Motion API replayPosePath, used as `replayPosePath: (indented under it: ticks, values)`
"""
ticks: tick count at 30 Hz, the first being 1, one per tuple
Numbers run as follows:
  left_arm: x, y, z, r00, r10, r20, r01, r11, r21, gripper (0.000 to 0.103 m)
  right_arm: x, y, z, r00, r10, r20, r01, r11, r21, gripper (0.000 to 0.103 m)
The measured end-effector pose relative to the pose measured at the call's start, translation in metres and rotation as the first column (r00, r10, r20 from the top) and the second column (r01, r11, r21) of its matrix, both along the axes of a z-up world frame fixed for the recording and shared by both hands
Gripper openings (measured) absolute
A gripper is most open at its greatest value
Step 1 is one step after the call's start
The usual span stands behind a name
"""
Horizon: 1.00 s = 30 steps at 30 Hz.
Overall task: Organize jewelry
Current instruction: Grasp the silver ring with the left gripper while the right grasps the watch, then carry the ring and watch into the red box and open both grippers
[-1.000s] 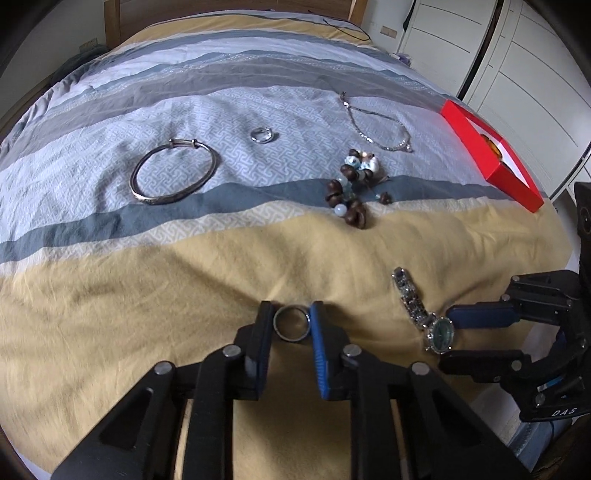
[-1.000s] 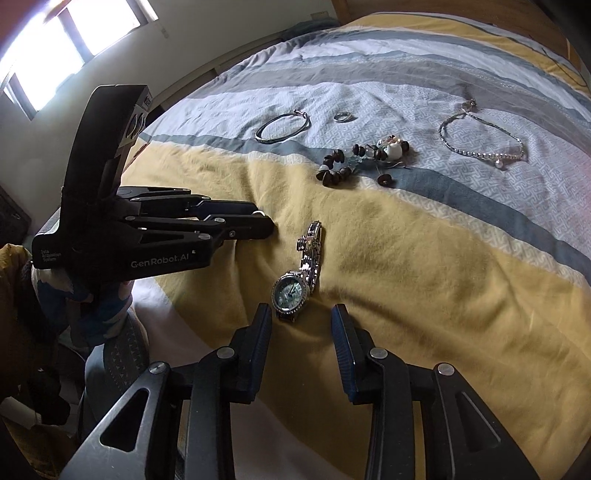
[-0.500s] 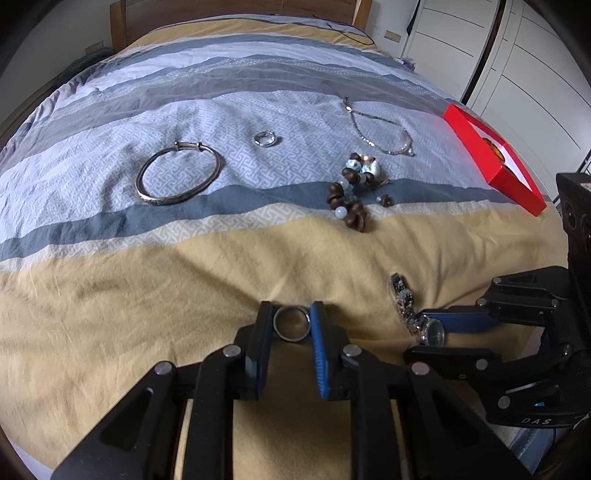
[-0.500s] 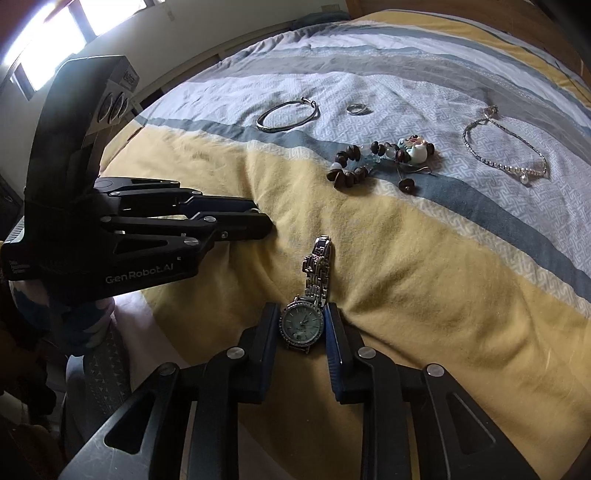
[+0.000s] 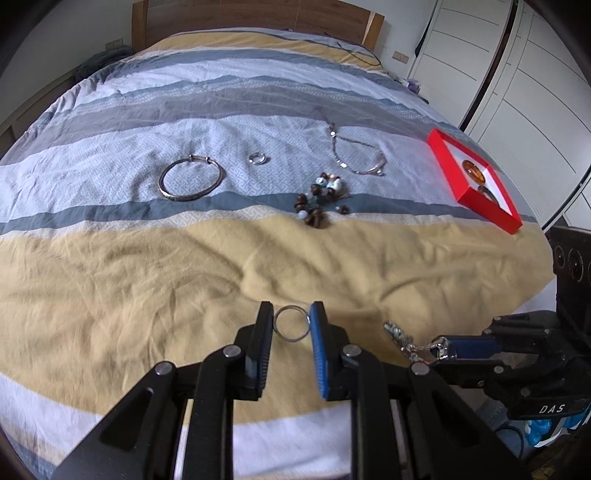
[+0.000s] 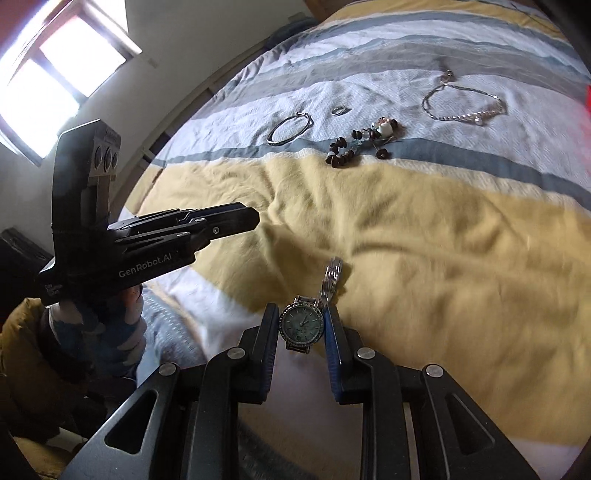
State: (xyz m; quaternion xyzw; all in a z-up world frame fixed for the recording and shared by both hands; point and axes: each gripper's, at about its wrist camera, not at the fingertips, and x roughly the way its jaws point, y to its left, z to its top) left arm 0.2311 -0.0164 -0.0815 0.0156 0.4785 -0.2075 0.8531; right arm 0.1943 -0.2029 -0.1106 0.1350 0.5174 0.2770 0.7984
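Note:
My left gripper (image 5: 291,325) is shut on a silver ring (image 5: 291,328) and holds it above the yellow stripe of the bed. My right gripper (image 6: 301,328) is shut on a silver watch (image 6: 301,326) with a green dial; its band (image 6: 330,277) sticks up forward, lifted off the bed. The right gripper also shows in the left wrist view (image 5: 443,349), the left one in the right wrist view (image 6: 207,225). On the bed lie a silver bangle (image 5: 191,179), a small ring (image 5: 257,158), a bead bracelet (image 5: 319,203) and a chain necklace (image 5: 356,155).
A red open box (image 5: 476,184) with amber pieces inside sits at the bed's right edge. The striped bedspread (image 5: 147,258) is wrinkled. White wardrobe doors (image 5: 517,74) stand to the right; a wooden headboard (image 5: 251,18) is at the far end.
My right gripper closed on the watch and lifted it off the bed. Both grippers rose and pulled back toward the foot of the bed; the left still holds the ring.

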Motion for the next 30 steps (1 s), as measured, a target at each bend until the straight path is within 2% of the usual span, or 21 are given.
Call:
replayPosePath:
  ticks: [9,17,30]
  values:
    - [-0.039,-0.016,0.033,0.998,-0.013,0.054,0.014,1.000,-0.018,0.019,-0.052,-0.028,0.042,0.995,-0.050,0.082,0.049,0.999,0.011,0.024]
    - [-0.064,-0.054,0.056,0.993,-0.069,0.091,0.072,0.997,-0.022,0.019,-0.084,-0.065,0.068,0.979,-0.141,0.150,0.139,0.990,0.023,0.024]
    - [-0.078,-0.153,0.073,0.968,-0.231,0.093,0.235,0.972,-0.028,0.019,-0.123,-0.161,0.098,0.910,-0.347,0.226,0.343,0.938,0.060,0.024]
